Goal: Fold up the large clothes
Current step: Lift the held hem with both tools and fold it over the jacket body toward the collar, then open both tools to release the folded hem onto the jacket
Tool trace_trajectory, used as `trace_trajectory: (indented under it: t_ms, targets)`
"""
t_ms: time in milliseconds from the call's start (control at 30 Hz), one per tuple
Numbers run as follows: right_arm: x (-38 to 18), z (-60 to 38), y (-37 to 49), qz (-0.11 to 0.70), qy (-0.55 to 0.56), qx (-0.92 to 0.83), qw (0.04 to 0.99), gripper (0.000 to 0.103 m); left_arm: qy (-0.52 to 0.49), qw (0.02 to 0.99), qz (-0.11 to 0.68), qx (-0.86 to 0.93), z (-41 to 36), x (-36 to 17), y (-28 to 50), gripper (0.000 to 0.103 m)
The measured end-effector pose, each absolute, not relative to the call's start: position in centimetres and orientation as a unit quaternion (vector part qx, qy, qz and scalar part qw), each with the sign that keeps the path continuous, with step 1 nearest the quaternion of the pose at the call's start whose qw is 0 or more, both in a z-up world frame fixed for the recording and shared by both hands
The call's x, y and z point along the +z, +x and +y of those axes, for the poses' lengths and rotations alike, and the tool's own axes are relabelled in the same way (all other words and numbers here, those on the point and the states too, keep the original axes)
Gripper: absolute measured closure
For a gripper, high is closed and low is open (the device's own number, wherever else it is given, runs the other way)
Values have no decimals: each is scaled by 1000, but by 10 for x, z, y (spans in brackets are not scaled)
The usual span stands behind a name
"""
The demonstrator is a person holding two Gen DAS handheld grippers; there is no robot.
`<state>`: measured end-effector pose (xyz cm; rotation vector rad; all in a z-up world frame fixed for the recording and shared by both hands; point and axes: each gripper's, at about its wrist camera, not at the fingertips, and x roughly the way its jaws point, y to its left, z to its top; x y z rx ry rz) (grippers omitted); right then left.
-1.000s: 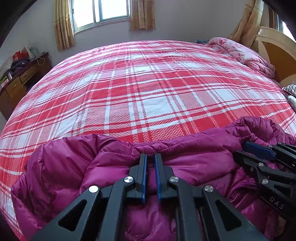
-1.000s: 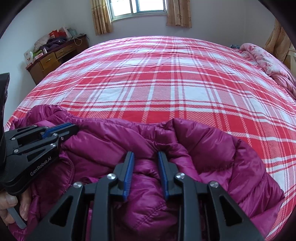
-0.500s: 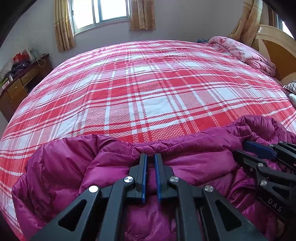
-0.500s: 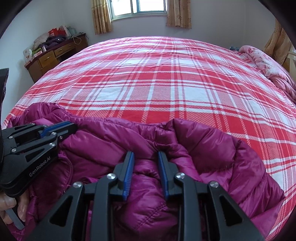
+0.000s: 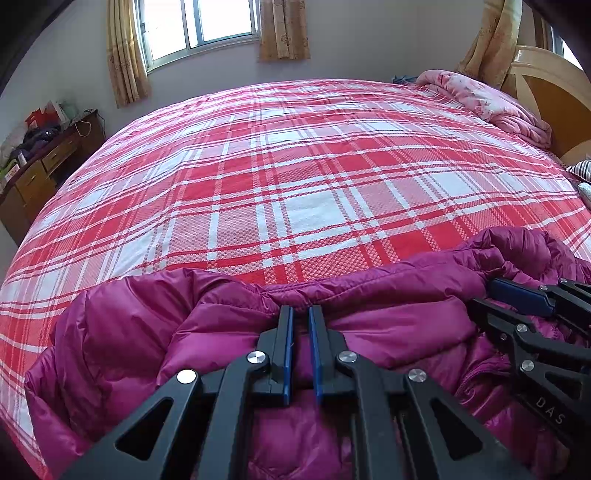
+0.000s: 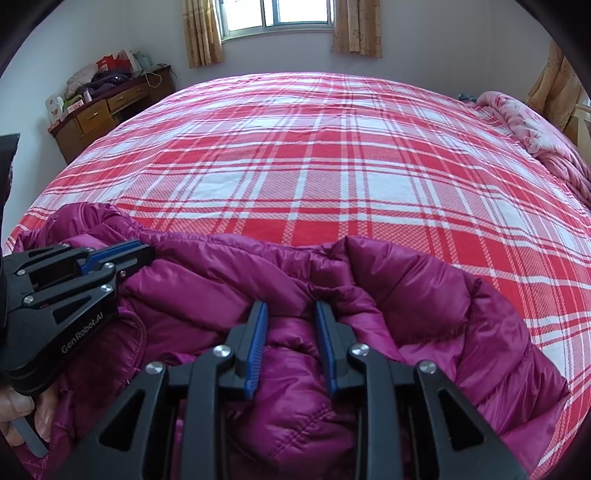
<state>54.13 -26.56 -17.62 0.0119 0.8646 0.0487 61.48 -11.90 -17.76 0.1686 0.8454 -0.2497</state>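
Note:
A magenta puffer jacket (image 5: 388, 321) lies bunched at the near edge of a bed with a red and white plaid cover (image 5: 295, 166). My left gripper (image 5: 299, 314) is shut on a fold of the jacket's far edge. My right gripper (image 6: 290, 310) is shut on a thicker bunch of the jacket (image 6: 406, 288), with its jaws held a little apart by the padding. The right gripper shows at the right of the left wrist view (image 5: 491, 291). The left gripper shows at the left of the right wrist view (image 6: 147, 251).
A pink floral quilt (image 5: 487, 103) is piled by the wooden headboard (image 5: 546, 88) at the far right. A wooden dresser (image 6: 107, 107) with clutter stands by the wall at the far left. A curtained window (image 6: 277, 18) is behind the bed.
Both grippers and the jacket have shifted slightly forward over the bed. Both grips are unchanged.

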Motion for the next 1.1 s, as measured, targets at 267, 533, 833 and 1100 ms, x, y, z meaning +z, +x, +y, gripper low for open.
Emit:
trace_trajectory:
  t_ms: [267, 533, 833, 1100]
  targets:
    - [-176, -265, 541, 419, 4, 23, 908, 74, 81, 901, 408, -121, -118, -177, 615, 94]
    - [-176, -264, 541, 418, 0, 20, 908, 74, 83, 901, 408, -120, -118, -177, 615, 94]
    - [-176, -264, 540, 416, -1, 19, 909, 74, 88, 902, 406, -118, -119, -177, 614, 94]
    - [-165, -264, 541, 418, -2, 45, 907, 62, 158, 893, 412, -94, -136, -173, 614, 94]
